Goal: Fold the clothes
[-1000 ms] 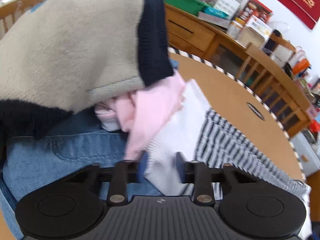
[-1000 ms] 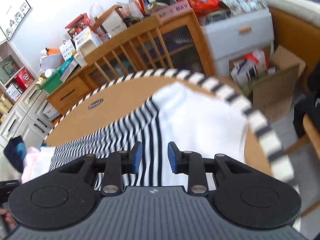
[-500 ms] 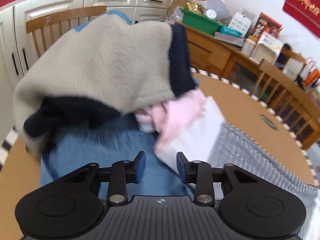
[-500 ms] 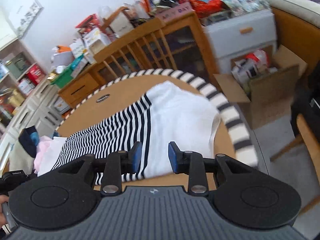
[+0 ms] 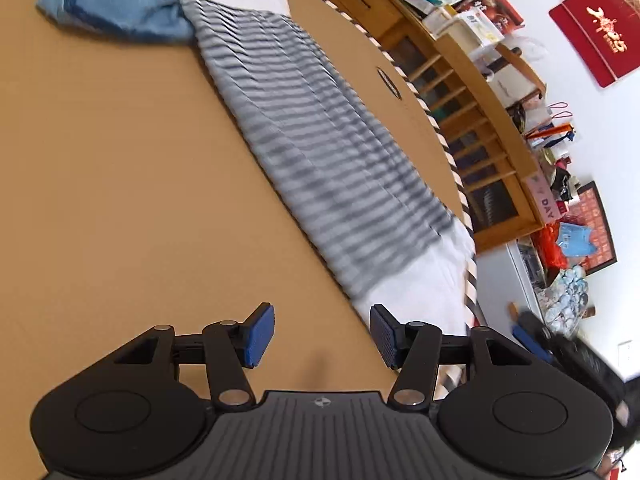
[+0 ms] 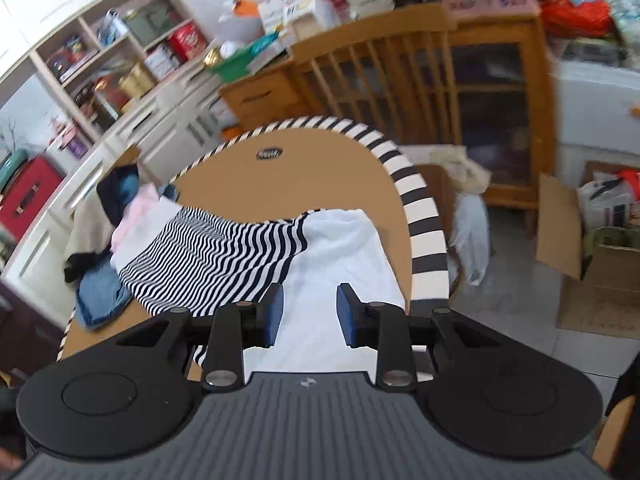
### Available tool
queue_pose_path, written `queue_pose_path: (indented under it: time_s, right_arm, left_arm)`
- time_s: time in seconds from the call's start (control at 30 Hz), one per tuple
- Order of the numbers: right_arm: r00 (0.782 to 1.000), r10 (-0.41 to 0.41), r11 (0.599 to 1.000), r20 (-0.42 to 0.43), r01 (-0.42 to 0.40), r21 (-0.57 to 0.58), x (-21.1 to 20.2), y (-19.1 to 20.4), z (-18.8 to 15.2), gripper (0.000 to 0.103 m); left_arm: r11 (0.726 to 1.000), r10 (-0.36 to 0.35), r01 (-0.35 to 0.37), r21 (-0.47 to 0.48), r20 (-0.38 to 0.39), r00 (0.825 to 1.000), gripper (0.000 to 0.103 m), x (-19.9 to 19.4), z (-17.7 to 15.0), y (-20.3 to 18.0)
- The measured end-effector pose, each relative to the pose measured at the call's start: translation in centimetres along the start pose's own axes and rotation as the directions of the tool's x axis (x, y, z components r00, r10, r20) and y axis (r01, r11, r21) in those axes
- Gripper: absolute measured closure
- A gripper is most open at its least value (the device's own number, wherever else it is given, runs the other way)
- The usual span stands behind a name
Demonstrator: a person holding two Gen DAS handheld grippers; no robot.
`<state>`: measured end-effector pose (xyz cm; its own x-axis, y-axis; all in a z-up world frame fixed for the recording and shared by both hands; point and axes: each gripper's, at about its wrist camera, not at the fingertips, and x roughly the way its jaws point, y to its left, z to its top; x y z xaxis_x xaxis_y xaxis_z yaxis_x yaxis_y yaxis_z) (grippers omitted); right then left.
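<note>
A black-and-white striped garment with white ends (image 5: 332, 152) lies spread along the round brown table (image 5: 120, 200). It also shows in the right wrist view (image 6: 224, 256), its white end (image 6: 340, 252) nearest me. My left gripper (image 5: 322, 336) is open and empty, above bare table beside the garment's white end. My right gripper (image 6: 310, 314) is open and empty, held above the white end. A pile of other clothes, blue denim (image 5: 116, 0) and pink (image 6: 134, 210), lies at the far end of the garment.
The table has a black-and-white striped rim (image 6: 424, 216). Wooden chairs (image 6: 372, 64) and a cluttered wooden sideboard (image 5: 452, 64) stand beyond it. Cardboard boxes (image 6: 592, 248) stand on the floor at the right.
Both grippers have opened wider. The left view has swung from the clothes pile to the table and the striped garment's length. The right gripper has pulled back and higher above the white end.
</note>
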<state>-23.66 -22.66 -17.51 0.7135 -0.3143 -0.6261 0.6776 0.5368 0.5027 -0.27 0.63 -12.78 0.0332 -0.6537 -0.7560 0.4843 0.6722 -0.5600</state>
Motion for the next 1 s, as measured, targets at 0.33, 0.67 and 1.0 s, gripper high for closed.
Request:
queue_pose_path:
  time_s: [0.33,0.67,1.0]
  right_arm:
    - [0.989,0.016,0.987,-0.146,-0.039,-0.157,5.3,-1.4,3.2,0.071]
    - [0.890,0.196,0.869,-0.412,-0.352,-0.346,11.2,-7.5,10.5,0.059]
    - [0.698,0.338,0.691,-0.632,-0.640,-0.337,18.4,-7.0,14.6,0.054]
  left_arm:
    - [1.000,0.010,-0.009,-0.022,0.004,1.000,0.047,4.4,-2.4,-3.7]
    - [0.947,0.141,-0.111,-0.300,0.081,0.987,0.046,7.3,-4.3,-5.4]
    - [0.878,0.256,-0.134,-0.460,0.214,0.943,0.044,7.3,-8.0,-7.8]
